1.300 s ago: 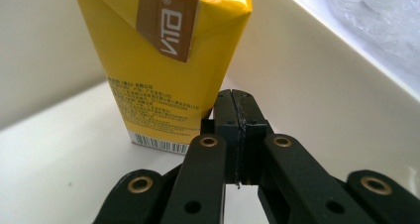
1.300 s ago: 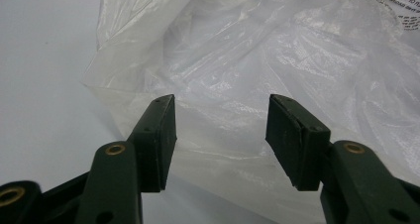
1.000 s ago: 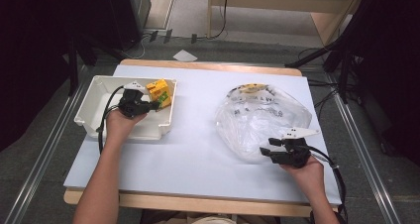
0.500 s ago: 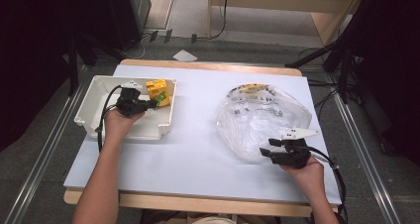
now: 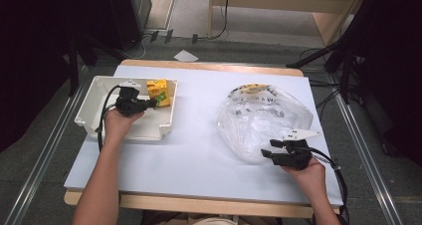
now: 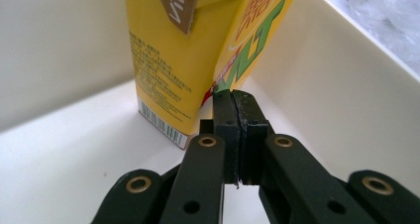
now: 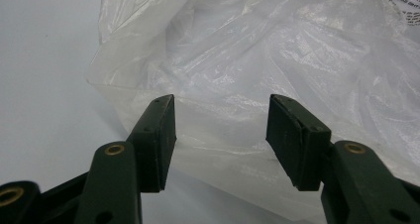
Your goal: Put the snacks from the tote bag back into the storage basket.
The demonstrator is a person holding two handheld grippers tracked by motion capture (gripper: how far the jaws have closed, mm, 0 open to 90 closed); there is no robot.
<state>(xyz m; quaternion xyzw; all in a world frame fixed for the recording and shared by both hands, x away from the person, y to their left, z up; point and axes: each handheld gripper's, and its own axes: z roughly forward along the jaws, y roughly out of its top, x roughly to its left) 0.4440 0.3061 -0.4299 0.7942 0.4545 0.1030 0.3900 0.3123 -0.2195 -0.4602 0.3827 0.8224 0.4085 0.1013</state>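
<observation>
Upper left, our left tongs (image 5: 149,104) reach into the white bin (image 5: 89,110), clenched empty beside the yellow carton (image 6: 198,50). Lower right, our right tongs (image 7: 220,135) gape at the plastic bag (image 5: 263,120).

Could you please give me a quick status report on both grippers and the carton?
Left gripper shut, tips at the yellow carton, gripping nothing. Carton upright in white tray. Right gripper open at the clear plastic bag edge. Nothing in the way.
</observation>
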